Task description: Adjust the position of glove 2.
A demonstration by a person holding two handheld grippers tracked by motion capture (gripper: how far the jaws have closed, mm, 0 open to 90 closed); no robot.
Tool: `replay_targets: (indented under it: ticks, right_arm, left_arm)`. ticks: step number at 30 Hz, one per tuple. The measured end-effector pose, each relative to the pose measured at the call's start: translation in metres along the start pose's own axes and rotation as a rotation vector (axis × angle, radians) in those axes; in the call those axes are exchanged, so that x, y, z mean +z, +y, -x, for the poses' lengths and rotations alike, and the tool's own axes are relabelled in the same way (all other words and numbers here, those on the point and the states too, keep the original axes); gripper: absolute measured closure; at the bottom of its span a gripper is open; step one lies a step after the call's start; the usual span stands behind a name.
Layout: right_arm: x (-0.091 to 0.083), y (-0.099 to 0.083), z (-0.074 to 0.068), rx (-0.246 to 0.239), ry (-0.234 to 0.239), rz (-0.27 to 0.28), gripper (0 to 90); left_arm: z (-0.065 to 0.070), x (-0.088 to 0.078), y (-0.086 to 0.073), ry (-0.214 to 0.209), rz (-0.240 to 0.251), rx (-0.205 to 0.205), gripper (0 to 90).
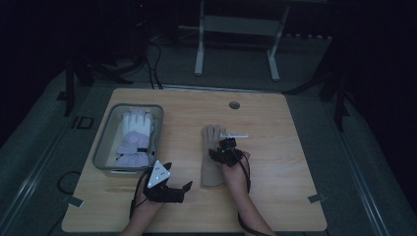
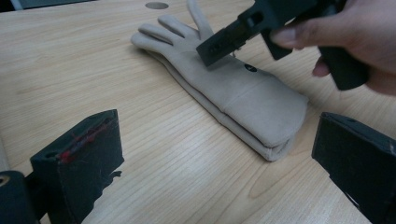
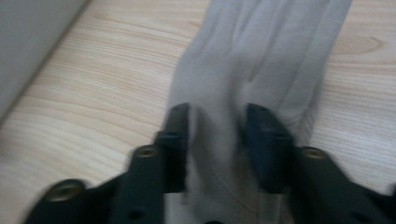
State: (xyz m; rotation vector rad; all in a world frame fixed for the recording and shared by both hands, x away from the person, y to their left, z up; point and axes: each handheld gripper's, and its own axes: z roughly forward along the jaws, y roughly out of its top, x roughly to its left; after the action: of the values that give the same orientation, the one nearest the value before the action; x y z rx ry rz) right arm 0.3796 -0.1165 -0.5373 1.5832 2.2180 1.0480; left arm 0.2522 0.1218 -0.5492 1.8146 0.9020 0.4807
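Observation:
A beige glove (image 1: 212, 157) lies flat on the wooden table (image 1: 290, 191), fingers pointing away from me. My right gripper (image 1: 224, 147) is down on the glove's middle. In the right gripper view its jaws (image 3: 219, 116) stand apart with a fold of the beige glove (image 3: 261, 60) between them, and the pads do not squeeze it. My left gripper (image 1: 178, 178) rests near the table's front edge, left of the glove's cuff. It (image 2: 215, 149) is wide open with nothing between its jaws, facing the glove (image 2: 243, 98).
A grey bin (image 1: 104, 145) at the table's left holds a white and lavender glove (image 1: 134, 135). A round cable hole (image 1: 234, 105) sits near the far edge. Beyond the table, a white frame's legs (image 1: 199, 54) stand on the dark floor.

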Motion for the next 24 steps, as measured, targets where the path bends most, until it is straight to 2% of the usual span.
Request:
replay_targets:
  ticks: [2,4,7,9,12,17,20,22,24]
  right_arm:
    - [-0.006,0.003,0.001,-0.024,0.005,0.004,50.6]
    - [-0.013,0.007,0.004,-0.032,0.043,0.013,44.6]
    - [-0.025,0.011,0.009,-0.064,0.097,0.027,29.2]
    - [-0.031,0.012,0.013,-0.066,0.141,0.029,26.1]
    - [-0.038,0.012,0.02,-0.09,0.178,0.024,16.7]
    - [-0.05,0.008,0.037,-0.16,0.268,0.071,15.4]
    - [-0.052,0.005,0.049,-0.217,0.271,0.102,15.4]
    - [-0.052,0.003,0.056,-0.232,0.279,0.098,15.4]
    - [-0.053,0.003,0.061,-0.228,0.301,0.084,15.4]
  left_arm:
    - [0.0,0.0,0.0,0.0,-0.001,-0.001,2.1]
    - [0.001,0.001,0.0,-0.003,-0.001,-0.005,2.1]
    - [0.001,0.001,0.0,0.0,-0.002,-0.002,2.2]
    - [0.001,0.001,0.0,-0.004,0.001,-0.01,2.2]
    - [0.002,0.001,0.0,-0.008,-0.001,-0.012,2.2]
    - [0.004,0.004,0.001,-0.041,0.007,-0.043,2.2]
    - [0.006,0.006,0.001,-0.054,0.002,-0.044,2.1]
    - [0.008,0.008,0.002,-0.043,-0.007,-0.024,2.2]
    - [0.008,0.01,0.005,-0.057,-0.01,-0.035,2.2]
